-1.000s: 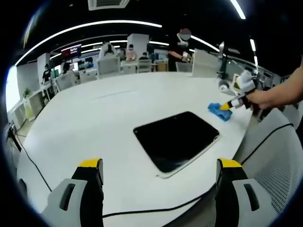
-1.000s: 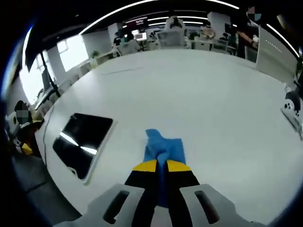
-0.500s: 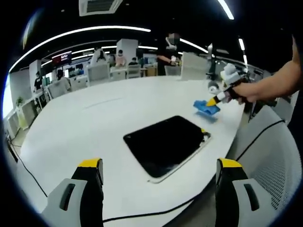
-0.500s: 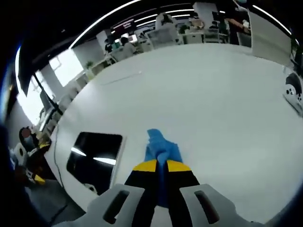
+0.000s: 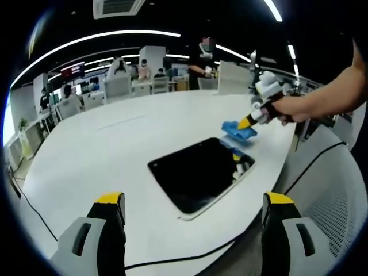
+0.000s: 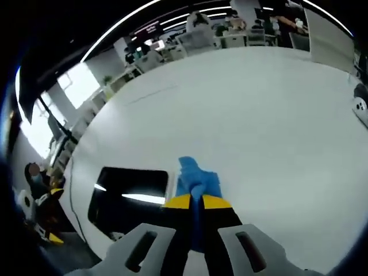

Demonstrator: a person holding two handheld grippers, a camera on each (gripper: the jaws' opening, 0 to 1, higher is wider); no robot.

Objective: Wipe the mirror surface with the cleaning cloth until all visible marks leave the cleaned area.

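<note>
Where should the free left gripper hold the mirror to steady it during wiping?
Probably the mirror's near long edge, from the left gripper's own side: it lies flat, that pale rim is exposed, and the blue cloth approaches the far corner.

No legible text, label, brand or number anywhere. Far back on the left, a dark wall screen (image 5: 75, 70) with reddish marks, too small and blurred to read. Same screen (image 6: 148, 27) far off in the right gripper view, equally unreadable.
</note>
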